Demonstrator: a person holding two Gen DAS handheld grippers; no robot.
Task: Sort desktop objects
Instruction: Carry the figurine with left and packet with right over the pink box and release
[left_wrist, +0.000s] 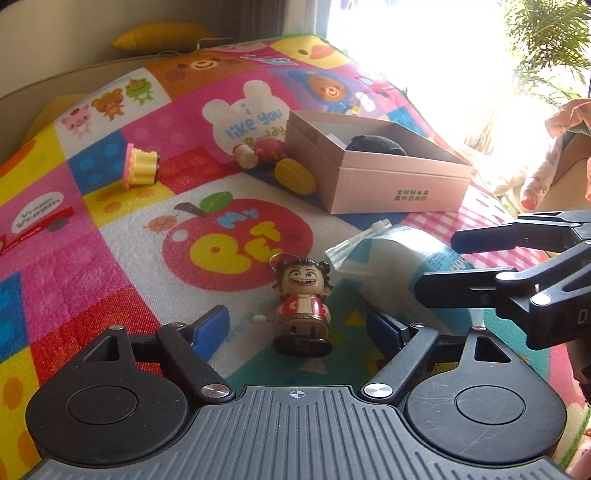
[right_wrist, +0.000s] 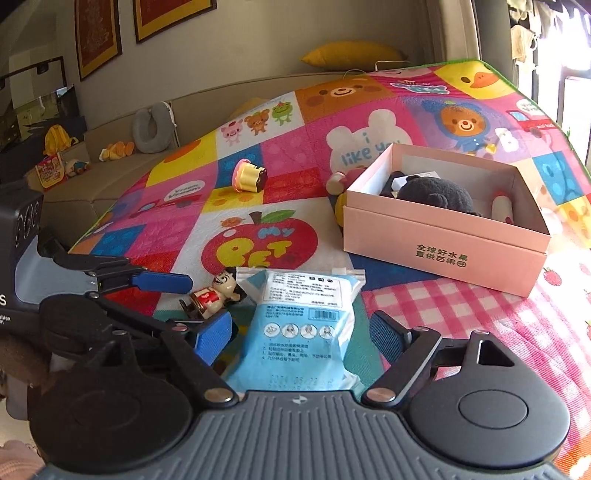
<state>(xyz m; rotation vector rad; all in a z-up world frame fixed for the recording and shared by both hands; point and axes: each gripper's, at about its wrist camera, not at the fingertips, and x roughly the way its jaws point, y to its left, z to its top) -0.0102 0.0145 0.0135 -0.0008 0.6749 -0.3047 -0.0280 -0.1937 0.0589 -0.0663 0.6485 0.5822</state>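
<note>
The left claw (left_wrist: 295, 325) stands with its jaws spread wide, holding nothing; the wind-up figurine (left_wrist: 303, 306) stands upright on the play mat (left_wrist: 110, 258) between the two blue pads, touching neither as far as the left wrist view shows. The right claw (right_wrist: 303, 336) is likewise spread wide and empty, its fingers straddling the blue-and-white sealed pouch (right_wrist: 303, 325), which lies flat on the mat directly ahead of it. In the right wrist view the figurine (right_wrist: 214, 291) sits just beside the left edge of the pouch, with the left claw (right_wrist: 177, 299) reaching in from the left around it. In the left wrist view the right claw (left_wrist: 439, 266) enters from the right edge, over the near end of the pouch (left_wrist: 391, 254). The pink cardboard box (right_wrist: 443, 240) rests open on the mat beyond the pouch, well apart from both claws; it contains a black plush item (right_wrist: 436, 192) and a small white-and-red object (right_wrist: 500, 208) against its right wall. A yellow ridged toy (left_wrist: 295, 176) and a round red-and-white toy (left_wrist: 258, 151) lie against the left side of the box (left_wrist: 388, 184). A yellow-and-pink cupcake toy (right_wrist: 249, 176) lies on its side farther left on the mat, apart from everything else. A yellow cushion (right_wrist: 351, 55) lies on the sofa behind the mat.
</note>
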